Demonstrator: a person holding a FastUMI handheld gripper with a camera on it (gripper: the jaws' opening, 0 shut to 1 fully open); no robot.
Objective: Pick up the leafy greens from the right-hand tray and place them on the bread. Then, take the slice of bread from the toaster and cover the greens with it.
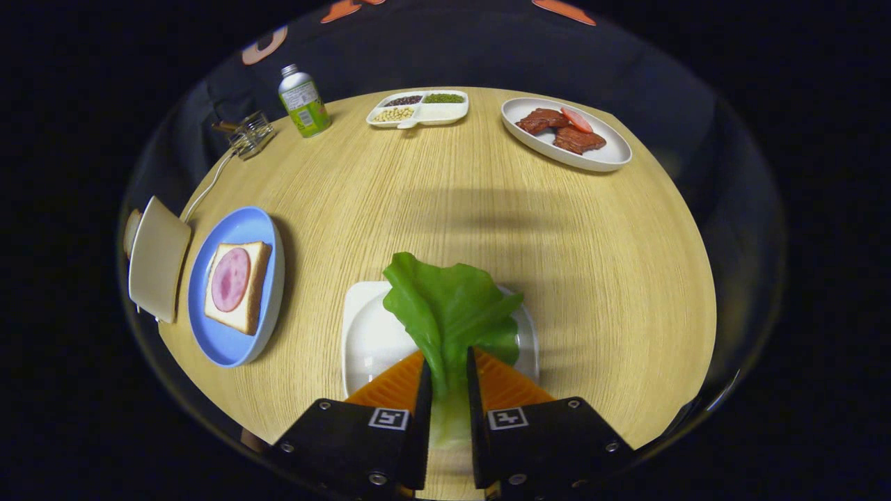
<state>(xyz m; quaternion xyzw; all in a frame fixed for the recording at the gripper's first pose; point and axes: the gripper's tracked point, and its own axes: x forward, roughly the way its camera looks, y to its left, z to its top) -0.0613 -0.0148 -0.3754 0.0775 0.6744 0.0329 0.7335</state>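
Gripper [445,376] closed narrowly on the pale stalk of a leafy green [449,306]; both fingers press against the stem, and the frilled leaf fans out just ahead of them. Directly beneath the leaf lies a white square tray [365,334] on the round wooden table [487,209]. To the left of the tray, a blue plate [237,348] carries a slice of bread [239,287] topped with a round of pink ham [230,278]. Just beyond the plate, at the table's edge, stands a cream toaster [159,259], its white cord [205,191] running toward a small clear glass holder [252,134]. Far side of the table: a green-labelled bottle [304,101], a divided white dish [419,108] of assorted beans, and an oval white plate [565,133] bearing brown meat slices.
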